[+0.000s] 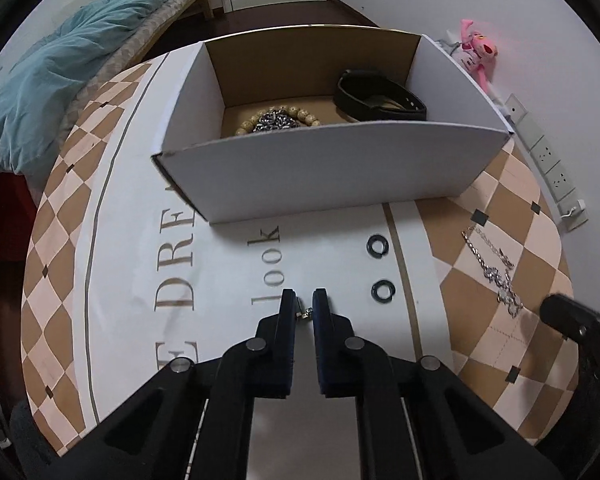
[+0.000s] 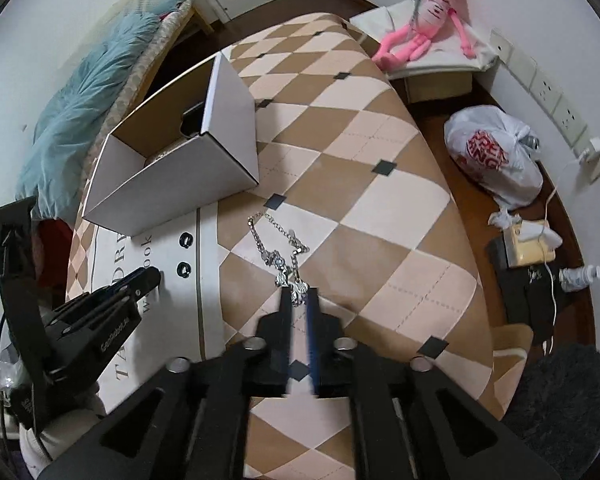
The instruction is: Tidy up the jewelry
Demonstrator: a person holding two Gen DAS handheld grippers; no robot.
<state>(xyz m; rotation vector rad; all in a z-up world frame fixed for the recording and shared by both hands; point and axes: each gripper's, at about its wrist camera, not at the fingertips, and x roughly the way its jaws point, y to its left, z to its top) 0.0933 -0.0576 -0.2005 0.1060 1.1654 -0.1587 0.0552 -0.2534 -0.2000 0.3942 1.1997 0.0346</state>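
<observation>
One open white cardboard box [image 1: 332,172] on the table [image 1: 480,340], which is covered by a checkered tan-and-cream cloth with a white lettered band. Landmark = box.

Inside the box: one black strap-like band [image 1: 380,96] at the right, one bead bracelet [image 1: 278,118] at the front left, with one pile of metal chain [image 1: 274,122] lying inside its ring.

Outside, just in front of the box on the white band: two small dark rings [image 1: 380,268], one nearer the box, one further toward the camera, apart from each other. To the right of them, front right of the box on the checkered part: one silver chain necklace [image 2: 280,248], stretched out loosely.

One small silver piece [image 1: 304,313] in front of the box, left of the rings, sits between the pads of the left gripper [image 1: 303,300]. Jaws nearly together, closed on it. Left gripper is pitched steeply down at the table, tips at the cloth.

Right gripper [image 2: 299,294] also points steeply down, further from the box. Jaws narrowly parted, blurred; the near end of the necklace lies between the tips. Pads do not look pressed on it, so not gripping.

Off the table: one pink plush toy [image 2: 424,28], one white plastic bag [image 2: 496,156].
</observation>
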